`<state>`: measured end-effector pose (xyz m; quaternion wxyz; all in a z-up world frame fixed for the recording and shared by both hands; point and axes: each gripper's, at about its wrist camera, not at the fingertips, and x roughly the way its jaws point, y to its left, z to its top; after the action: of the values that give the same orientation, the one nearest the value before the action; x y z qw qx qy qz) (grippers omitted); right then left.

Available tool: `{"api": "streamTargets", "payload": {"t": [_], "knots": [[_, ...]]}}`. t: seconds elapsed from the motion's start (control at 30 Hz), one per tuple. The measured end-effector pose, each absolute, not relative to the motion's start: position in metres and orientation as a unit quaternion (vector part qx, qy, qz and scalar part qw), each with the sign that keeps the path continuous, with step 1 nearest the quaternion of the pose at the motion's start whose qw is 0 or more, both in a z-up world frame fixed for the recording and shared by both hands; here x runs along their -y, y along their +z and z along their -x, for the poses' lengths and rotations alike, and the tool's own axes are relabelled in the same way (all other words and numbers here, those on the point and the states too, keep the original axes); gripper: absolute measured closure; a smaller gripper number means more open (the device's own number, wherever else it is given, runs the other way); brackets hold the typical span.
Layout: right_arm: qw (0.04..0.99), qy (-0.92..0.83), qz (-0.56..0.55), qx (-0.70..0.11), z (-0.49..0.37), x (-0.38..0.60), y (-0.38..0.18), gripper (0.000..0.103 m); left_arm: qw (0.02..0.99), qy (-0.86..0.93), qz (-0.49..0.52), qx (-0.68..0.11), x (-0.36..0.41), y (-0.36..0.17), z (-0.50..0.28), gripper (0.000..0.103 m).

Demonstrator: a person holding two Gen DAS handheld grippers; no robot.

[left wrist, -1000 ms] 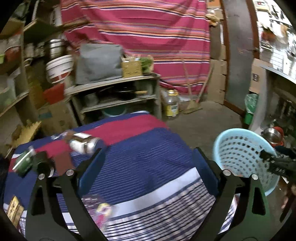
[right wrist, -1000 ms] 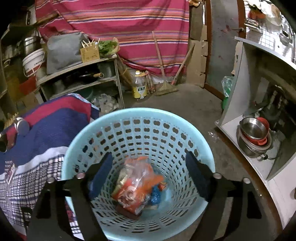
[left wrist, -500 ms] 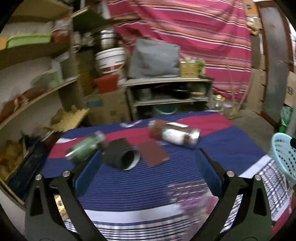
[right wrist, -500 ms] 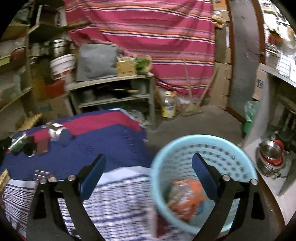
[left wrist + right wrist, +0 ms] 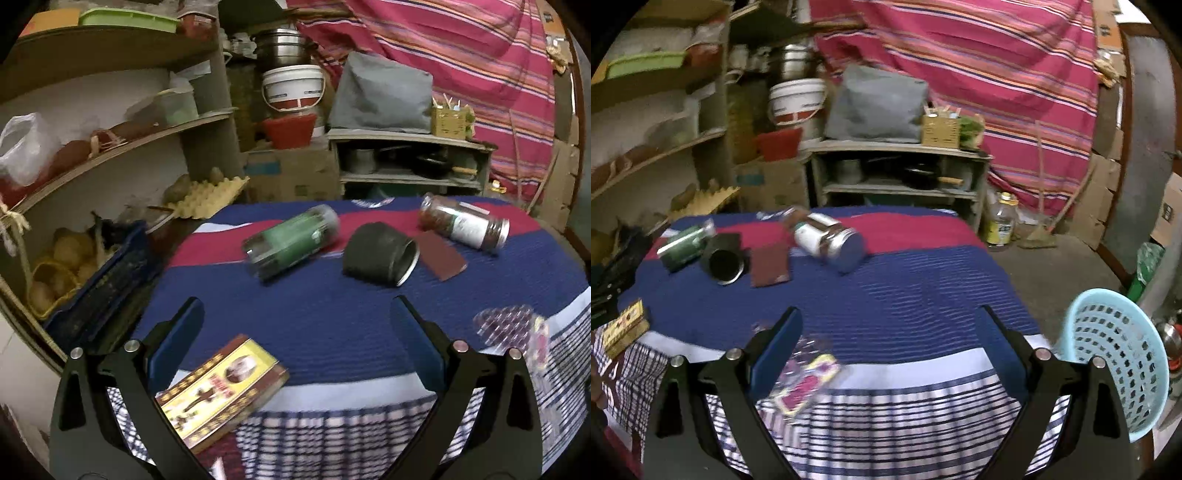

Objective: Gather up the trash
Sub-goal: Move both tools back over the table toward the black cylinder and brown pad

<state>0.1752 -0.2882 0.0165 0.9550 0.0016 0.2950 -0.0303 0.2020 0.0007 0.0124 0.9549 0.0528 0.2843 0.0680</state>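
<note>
We have swung both grippers from the pale blue plastic basket [image 5: 1115,354] back over the table. Left gripper [image 5: 295,343] and right gripper [image 5: 890,343] gape, released and empty; right jaws just widened. Crinkled clear wrapper [image 5: 805,376] at seven o'clock looks likeliest next.

Two fisheye wrist views, each looking forward and down along its own open claw onto one cloth-covered table.

The left claw [image 5: 295,332] looks from the table's near edge, close over a yellow printed cardboard box [image 5: 221,387] beside its left finger, with a green-labelled jar lying on its side [image 5: 291,240] ahead. The right claw [image 5: 890,336] stands further right, a pale blue perforated plastic basket [image 5: 1123,350] just right of its right finger. Both views share the blue, red and white striped cloth [image 5: 332,325], the jar and the grey shelf beyond.
</note>
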Motion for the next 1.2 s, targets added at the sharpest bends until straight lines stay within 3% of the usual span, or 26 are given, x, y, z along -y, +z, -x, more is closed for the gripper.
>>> {"api": "streamTargets", "payload": {"t": [0.63,1.2], "knots": [[0.946,-0.009,0.022,-0.322,-0.181,0.23,-0.007,0.01,0.942,0.033,-0.022,-0.333,-0.03,-0.014,-0.185,0.006],[0.947,0.019,0.042,-0.317,-0.258,0.212,0.001,0.009,0.943,0.04,0.008,-0.332,-0.037,-0.008,-0.255,0.006]]}}
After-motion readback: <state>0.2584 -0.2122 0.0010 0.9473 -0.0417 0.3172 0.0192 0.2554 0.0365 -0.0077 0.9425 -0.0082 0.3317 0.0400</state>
